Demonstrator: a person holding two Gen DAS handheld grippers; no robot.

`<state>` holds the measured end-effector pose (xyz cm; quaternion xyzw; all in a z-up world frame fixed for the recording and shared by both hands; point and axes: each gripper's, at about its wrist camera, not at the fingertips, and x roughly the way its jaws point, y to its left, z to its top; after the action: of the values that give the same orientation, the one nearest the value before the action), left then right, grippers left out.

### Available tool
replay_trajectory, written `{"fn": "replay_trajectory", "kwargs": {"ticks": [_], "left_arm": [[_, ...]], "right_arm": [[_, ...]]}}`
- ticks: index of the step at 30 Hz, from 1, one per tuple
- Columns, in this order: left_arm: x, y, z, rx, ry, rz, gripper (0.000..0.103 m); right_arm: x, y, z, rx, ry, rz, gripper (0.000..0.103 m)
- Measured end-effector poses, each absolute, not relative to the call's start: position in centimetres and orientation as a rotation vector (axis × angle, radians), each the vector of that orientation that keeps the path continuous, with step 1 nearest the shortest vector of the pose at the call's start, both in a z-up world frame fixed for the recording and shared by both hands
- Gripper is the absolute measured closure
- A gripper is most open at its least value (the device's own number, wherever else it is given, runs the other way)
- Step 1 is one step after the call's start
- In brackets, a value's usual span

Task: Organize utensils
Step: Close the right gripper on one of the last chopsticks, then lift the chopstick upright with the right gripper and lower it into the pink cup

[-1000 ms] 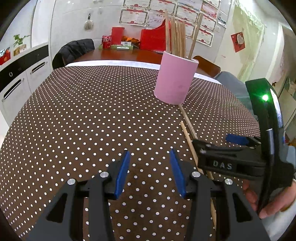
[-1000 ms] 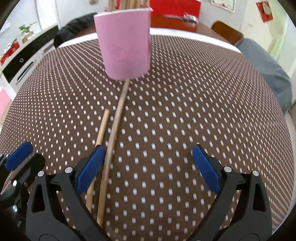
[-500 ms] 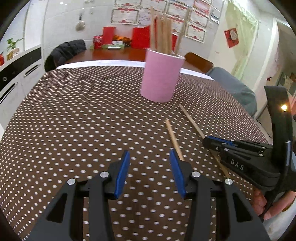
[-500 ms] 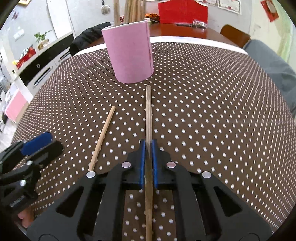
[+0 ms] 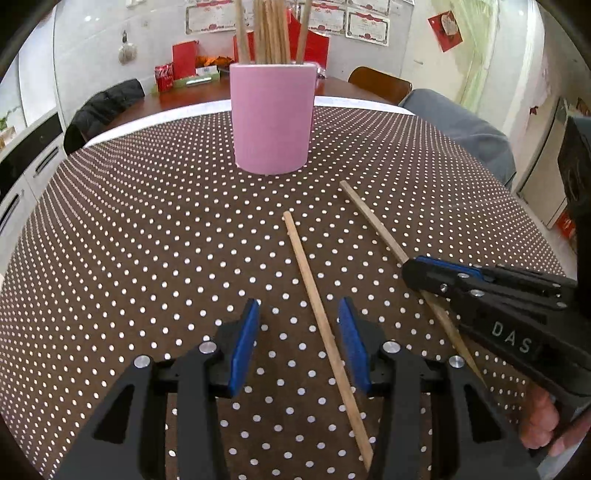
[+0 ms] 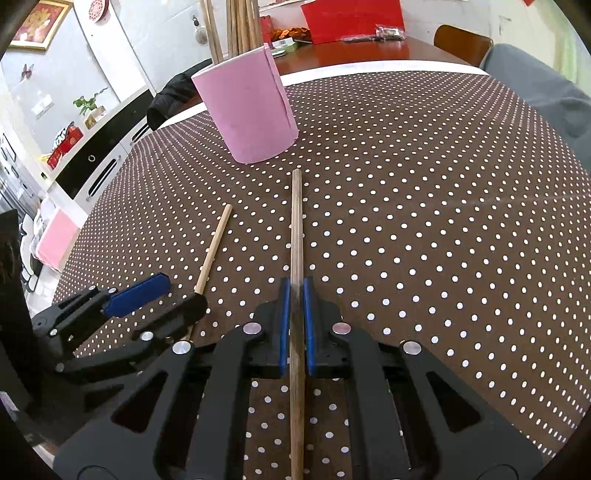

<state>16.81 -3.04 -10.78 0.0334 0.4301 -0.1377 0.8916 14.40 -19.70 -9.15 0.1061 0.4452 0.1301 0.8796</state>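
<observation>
Pink cup (image 5: 271,122) holds upright sticks (image 5: 269,29); right gripper (image 6: 295,295) pinches chopstick (image 6: 296,221) pointing cupward; left gripper (image 5: 299,332) spread around second chopstick (image 5: 314,291).

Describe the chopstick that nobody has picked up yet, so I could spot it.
Find the pink cup of chopsticks on the dotted tablecloth. Two loose chopsticks lie in front of it. The free chopstick is paler and lies between the left gripper's open jaws; the darker chopstick is clamped in the right gripper.

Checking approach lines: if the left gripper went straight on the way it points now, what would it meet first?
Probably the loose chopstick on the dotted tablecloth: it already lies between the open left gripper pads, nearer the right pad. The pink cup stands beyond it. Depth is uncertain.
</observation>
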Motion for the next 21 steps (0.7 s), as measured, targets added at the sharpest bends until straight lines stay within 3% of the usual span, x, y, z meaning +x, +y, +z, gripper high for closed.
{"fn": "replay_trajectory", "kwargs": {"ticks": [3, 6, 15, 21], "left_arm": [[17.1, -3.7, -10.9, 0.107, 0.902, -0.280, 0.060], [17.5, -3.5, -10.7, 0.124, 0.909, -0.214, 0.095], [19.1, -0.9, -10.4, -0.040, 0.961, -0.228, 0.097], [17.8, 0.6, -8.7, -0.098, 0.850, -0.284, 0.097]], "right_arm": [[14.7, -20.3, -9.1, 0.230, 0.931, 0.279, 0.095], [14.7, -20.5, -9.0, 0.242, 0.937, 0.287, 0.096], [15.4, -20.7, -8.5, 0.247, 0.945, 0.294, 0.096], [15.4, -20.3, -7.3, 0.235, 0.902, 0.304, 0.096]]}}
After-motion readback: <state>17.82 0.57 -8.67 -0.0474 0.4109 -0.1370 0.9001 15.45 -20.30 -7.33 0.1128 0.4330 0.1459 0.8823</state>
